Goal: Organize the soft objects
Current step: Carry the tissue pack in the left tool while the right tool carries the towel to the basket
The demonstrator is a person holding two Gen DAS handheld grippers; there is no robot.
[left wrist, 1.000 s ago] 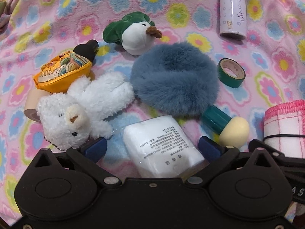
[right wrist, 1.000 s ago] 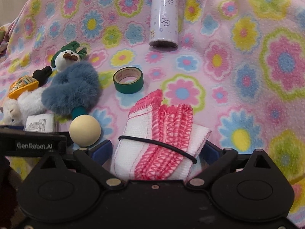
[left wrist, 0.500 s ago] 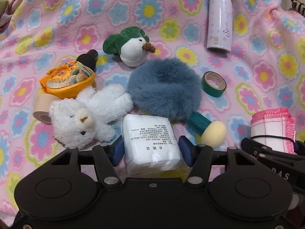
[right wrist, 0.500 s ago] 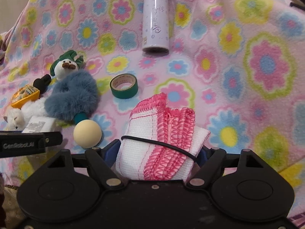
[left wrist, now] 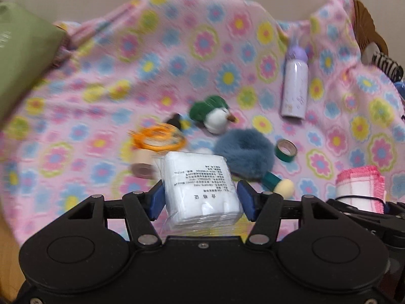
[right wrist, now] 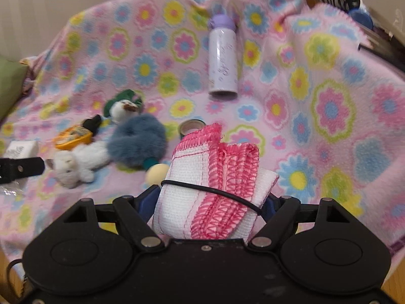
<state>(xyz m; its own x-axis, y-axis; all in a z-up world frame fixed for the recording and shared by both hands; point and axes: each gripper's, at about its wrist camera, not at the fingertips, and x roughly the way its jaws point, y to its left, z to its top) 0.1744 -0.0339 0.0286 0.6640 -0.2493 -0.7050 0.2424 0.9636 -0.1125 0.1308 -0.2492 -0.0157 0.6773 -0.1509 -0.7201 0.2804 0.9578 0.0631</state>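
Two blue pads of the left gripper (left wrist: 201,198) pinch a white packet (left wrist: 200,190) from both sides in the left wrist view; the packet is wrapped in clear film, has black print on top and is held above the blanket (left wrist: 101,88). Beyond it, on the pink flowered blanket, lie a beige roll (left wrist: 142,168), an orange pouch (left wrist: 158,140), a green-and-white plush (left wrist: 215,116), a blue fur piece (left wrist: 246,155), a green tape ring (left wrist: 286,150) and a cream ball (left wrist: 284,187) on a teal stem. A lilac bottle (left wrist: 295,86) lies farther back, to the right. At the right edge a pink-edged cloth (left wrist: 359,188) shows in the other gripper. This view is blurred.

From the right wrist view, the right gripper (right wrist: 211,204) clamps the folded white cloth (right wrist: 210,187) with its pink stitched border; a black band (right wrist: 210,190) runs round the cloth, and the cloth fills the gap between the pads. To the left, on the blanket (right wrist: 329,106), a white bear (right wrist: 76,162) lies touching the fur piece (right wrist: 138,143), with the pouch (right wrist: 72,135) and plush (right wrist: 122,106) behind. The tape ring (right wrist: 191,126) peeks out above the cloth's top edge. The bottle (right wrist: 222,58) lies near the middle back. At the far left edge the packet (right wrist: 21,149) shows above the black tip of the left gripper.
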